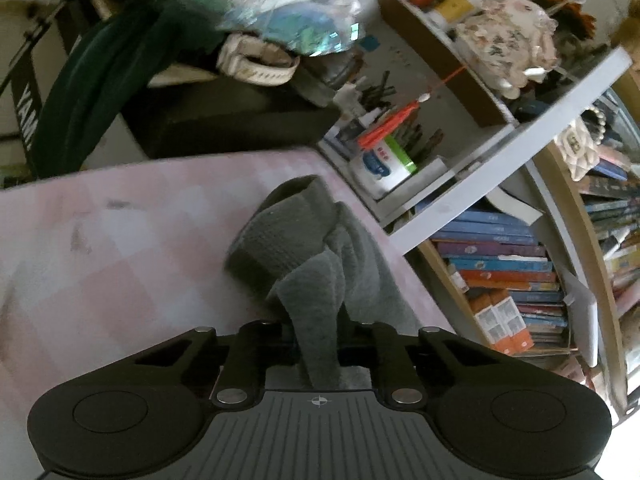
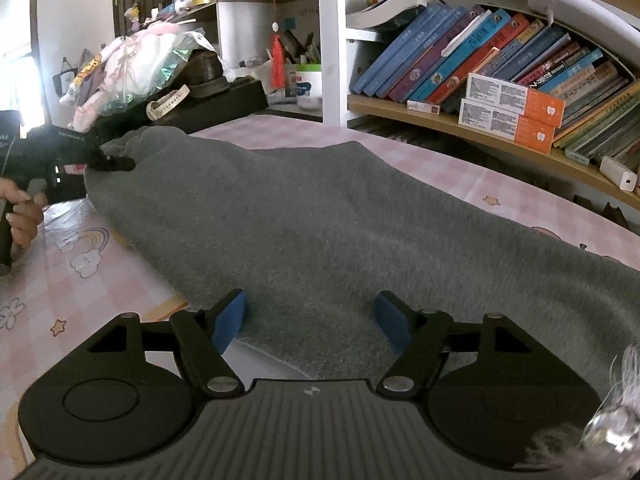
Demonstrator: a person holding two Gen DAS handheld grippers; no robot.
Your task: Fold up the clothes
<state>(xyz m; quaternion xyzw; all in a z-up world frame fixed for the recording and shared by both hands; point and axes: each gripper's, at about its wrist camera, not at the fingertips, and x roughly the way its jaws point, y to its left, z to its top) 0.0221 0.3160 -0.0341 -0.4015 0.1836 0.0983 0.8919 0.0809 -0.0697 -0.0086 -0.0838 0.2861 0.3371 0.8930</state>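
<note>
Right wrist view: right gripper (image 2: 310,318) jaws apart over grey garment (image 2: 320,216); left gripper (image 2: 100,152) clamped on garment.

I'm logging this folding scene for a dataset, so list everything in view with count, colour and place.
garment: one, grey, spread across the table, one end bunched in the left tongs.
tablecloth: one, pink check with cartoon prints, covering the table.
books: many, mixed colours, leaning on the wooden shelf behind.
boxes: two, white and orange, stacked on that shelf.
tassel: one, red, hanging from a shelf.
black case: one, beyond the table, piled with clothes and bags.
left tongs: black, shut on the garment.
right tongs: black with blue pads, open over the garment's near edge.
hand: one, gripping the left handle.
</note>
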